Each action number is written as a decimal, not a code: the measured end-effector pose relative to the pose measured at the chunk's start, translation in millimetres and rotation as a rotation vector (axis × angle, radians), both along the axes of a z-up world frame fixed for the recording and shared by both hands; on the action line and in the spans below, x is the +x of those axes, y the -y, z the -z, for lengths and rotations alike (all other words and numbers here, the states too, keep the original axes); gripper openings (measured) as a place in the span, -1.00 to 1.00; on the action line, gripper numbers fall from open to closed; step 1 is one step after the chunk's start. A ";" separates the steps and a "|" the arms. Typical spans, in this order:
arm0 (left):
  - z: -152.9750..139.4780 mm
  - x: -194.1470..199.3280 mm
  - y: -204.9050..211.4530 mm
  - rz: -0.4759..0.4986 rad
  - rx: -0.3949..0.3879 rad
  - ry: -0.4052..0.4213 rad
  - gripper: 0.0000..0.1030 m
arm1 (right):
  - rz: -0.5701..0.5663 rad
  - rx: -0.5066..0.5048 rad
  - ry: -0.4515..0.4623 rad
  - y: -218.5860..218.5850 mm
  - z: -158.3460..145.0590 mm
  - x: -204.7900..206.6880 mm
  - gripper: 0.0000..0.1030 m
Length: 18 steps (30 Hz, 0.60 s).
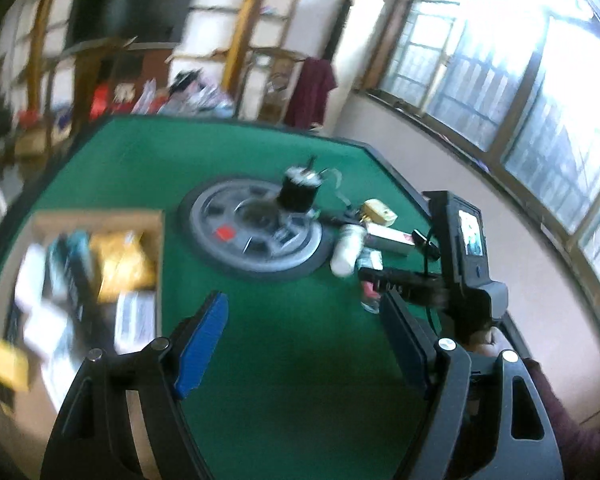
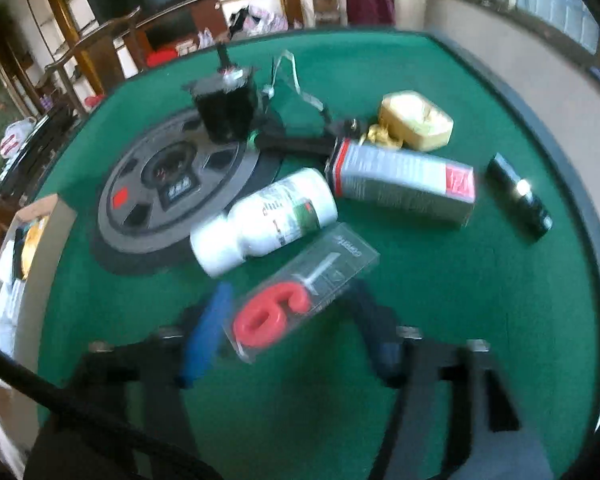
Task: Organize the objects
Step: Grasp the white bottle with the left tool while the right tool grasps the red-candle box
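Note:
A clear pack holding a red number-nine candle (image 2: 276, 312) lies on the green table (image 2: 460, 320), close in front in the right wrist view. My right gripper (image 2: 292, 304) straddles it with a blue pad against each long side, shut on the pack. Behind it lie a white bottle (image 2: 264, 220), a grey carton (image 2: 404, 184), a yellow case (image 2: 416, 120) and a small black tube (image 2: 520, 196). My left gripper (image 1: 304, 312) hangs open over bare green cloth, with nothing between its fingers. An open cardboard box (image 1: 96, 220) with several items stands to its left.
A grey round disc (image 1: 256, 232) lies mid-table with a black cylinder (image 1: 298, 194) and a loose strap on it. The right gripper's black body (image 1: 460, 248) shows at the table's right edge. Windows run along the right wall, with shelves and a dark screen behind.

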<state>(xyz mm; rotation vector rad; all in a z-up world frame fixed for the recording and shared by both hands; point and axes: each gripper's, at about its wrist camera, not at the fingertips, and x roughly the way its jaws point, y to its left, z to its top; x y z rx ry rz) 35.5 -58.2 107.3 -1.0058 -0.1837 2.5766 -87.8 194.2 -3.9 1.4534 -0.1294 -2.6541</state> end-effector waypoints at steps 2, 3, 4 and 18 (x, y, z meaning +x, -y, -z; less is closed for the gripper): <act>-2.4 -12.6 -21.5 0.073 -0.067 -0.011 0.42 | 0.024 -0.013 -0.002 -15.1 -1.7 1.7 -0.50; -2.3 -20.0 -32.4 0.100 -0.102 -0.016 0.42 | 0.039 -0.022 -0.005 -25.2 -1.4 3.4 -0.51; -0.1 -27.1 -43.3 0.126 -0.137 -0.019 0.42 | 0.050 -0.030 -0.007 -33.1 -0.8 4.8 -0.51; 72.5 -134.4 -125.5 -0.056 0.014 0.229 0.41 | 0.113 -0.219 -0.022 -97.0 -0.1 15.9 -0.49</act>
